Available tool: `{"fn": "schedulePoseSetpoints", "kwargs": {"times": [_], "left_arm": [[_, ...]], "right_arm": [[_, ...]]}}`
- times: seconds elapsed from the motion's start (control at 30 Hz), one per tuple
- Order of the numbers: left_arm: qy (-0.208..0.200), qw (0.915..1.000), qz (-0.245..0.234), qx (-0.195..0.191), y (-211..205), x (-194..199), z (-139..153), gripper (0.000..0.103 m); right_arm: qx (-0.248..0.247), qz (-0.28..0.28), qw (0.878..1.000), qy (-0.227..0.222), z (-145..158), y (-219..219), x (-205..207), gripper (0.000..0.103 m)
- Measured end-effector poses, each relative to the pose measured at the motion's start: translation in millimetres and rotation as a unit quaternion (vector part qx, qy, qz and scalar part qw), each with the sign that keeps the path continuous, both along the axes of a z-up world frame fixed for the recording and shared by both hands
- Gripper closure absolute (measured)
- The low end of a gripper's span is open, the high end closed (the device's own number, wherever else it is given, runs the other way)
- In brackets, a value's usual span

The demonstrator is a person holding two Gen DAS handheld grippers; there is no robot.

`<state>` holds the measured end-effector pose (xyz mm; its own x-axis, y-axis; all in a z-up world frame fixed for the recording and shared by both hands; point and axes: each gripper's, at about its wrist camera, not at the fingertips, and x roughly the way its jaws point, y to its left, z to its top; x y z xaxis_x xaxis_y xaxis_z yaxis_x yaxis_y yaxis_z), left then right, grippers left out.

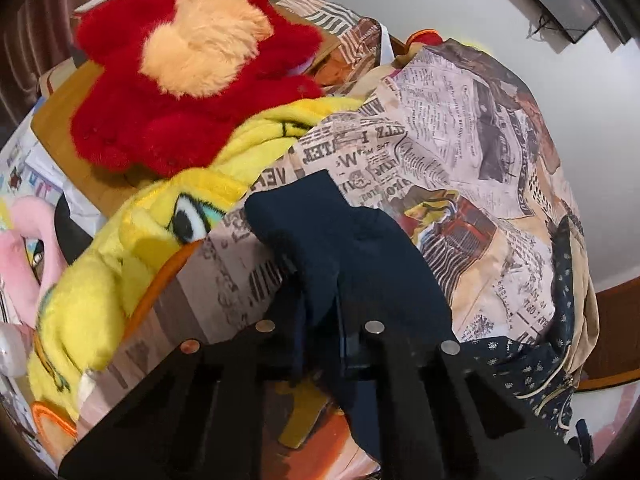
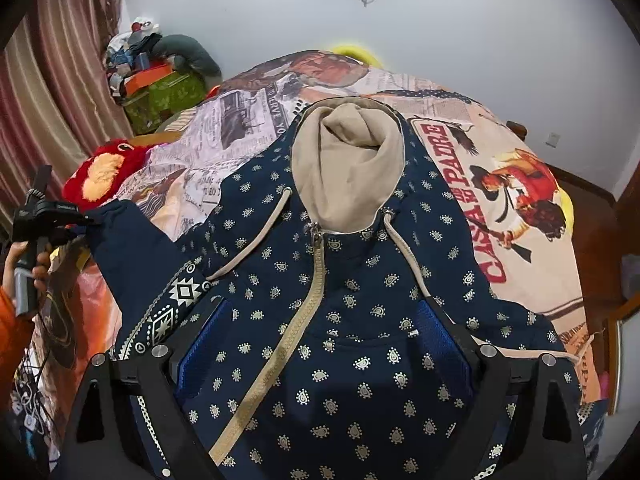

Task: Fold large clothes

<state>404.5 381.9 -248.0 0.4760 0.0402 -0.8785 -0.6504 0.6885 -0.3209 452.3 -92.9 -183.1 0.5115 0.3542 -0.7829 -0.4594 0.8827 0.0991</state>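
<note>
Only the right wrist view shows the whole navy paisley-print zip hoodie [image 2: 340, 280], lying face up on the newspaper-print bedspread [image 2: 224, 136], long axis running away from the camera, beige-lined hood [image 2: 348, 168] at the far end. The right gripper [image 2: 324, 344] hangs wide open over its chest. The left wrist view shows the left gripper [image 1: 320, 316] clamped on the plain navy sleeve [image 1: 320, 224]

My left gripper [image 1: 320, 320] was matte black, its angular arms studded with round silver screw heads. My right gripper [image 2: 324, 344] matched it, with blue pads [image 2: 440, 340] inside the jaws. An orange sleeve [image 2: 12, 320] covered my left arm.
</note>
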Motion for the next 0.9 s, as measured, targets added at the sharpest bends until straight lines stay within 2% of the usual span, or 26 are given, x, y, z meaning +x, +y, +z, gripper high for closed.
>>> {"fn": "schedulePoseSetpoints", "kwargs": {"times": [0.1, 0.23, 0.33, 0.43, 0.57, 0.7, 0.8, 0.9], "left_arm": [[-0.006, 0.999, -0.029, 0.033, -16.9, 0.9, 17.1, 0.093], [-0.034, 0.9911, -0.093, 0.089, -57.0, 3.1, 58.2, 0.093], [-0.075, 0.9807, -0.144, 0.109, -97.1, 3.6, 101.2, 0.093], [-0.117, 0.9641, -0.202, 0.127, -150.2, 3.8, 147.0, 0.093], [-0.149, 0.9438, -0.267, 0.125, -218.6, 6.7, 183.3, 0.093], [-0.157, 0.9269, -0.32, 0.116, -281.0, 7.5, 190.7, 0.093], [-0.146, 0.9143, -0.358, 0.12, -326.6, 9.2, 178.3, 0.093], [-0.121, 0.9092, -0.39, 0.082, -365.3, 10.4, 152.9, 0.093]], "right_arm": [[-0.001, -0.002, 1.0, -0.002, 2.1, -3.5, -0.8, 0.01], [0.013, -0.01, 1.0, 0.001, 8.8, -15.7, -1.7, 0.01], [0.015, -0.014, 1.0, 0.0, 16.1, -25.3, -5.2, 0.01], [0.012, -0.019, 1.0, -0.009, 28.3, -36.4, -12.4, 0.01], [0.019, -0.026, 0.999, -0.027, 50.9, -56.9, -25.9, 0.01], [0.028, -0.034, 0.998, -0.038, 70.4, -79.1, -39.9, 0.01], [0.03, -0.038, 0.998, -0.041, 79.2, -97.8, -53.5, 0.01], [0.027, -0.042, 0.998, -0.033, 78.4, -112.8, -65.1, 0.01]]}}
